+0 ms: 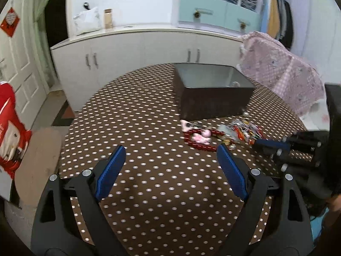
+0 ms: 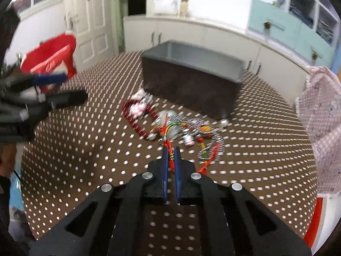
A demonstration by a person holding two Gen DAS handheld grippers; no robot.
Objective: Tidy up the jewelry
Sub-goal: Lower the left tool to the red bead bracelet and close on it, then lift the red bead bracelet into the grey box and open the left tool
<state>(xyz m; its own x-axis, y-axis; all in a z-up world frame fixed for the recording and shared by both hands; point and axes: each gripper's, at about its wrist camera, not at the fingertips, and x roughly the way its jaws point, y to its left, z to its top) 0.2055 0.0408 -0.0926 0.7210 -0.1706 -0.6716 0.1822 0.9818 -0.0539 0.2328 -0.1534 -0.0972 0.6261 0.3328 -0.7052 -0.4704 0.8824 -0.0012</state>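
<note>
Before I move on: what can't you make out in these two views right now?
- Box contents: near wall hides the floor in both views; only a pale scrap shows, left wrist view.
- Jewelry pile: motion-blurred, pieces run together.
- Red cord in the right gripper: fingers hide its held part; unclear which piece it joins.

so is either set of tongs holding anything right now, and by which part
The right tongs are shut on a red cord at the near end of the tangled jewelry pile. The left tongs are open and hold nothing.
</note>
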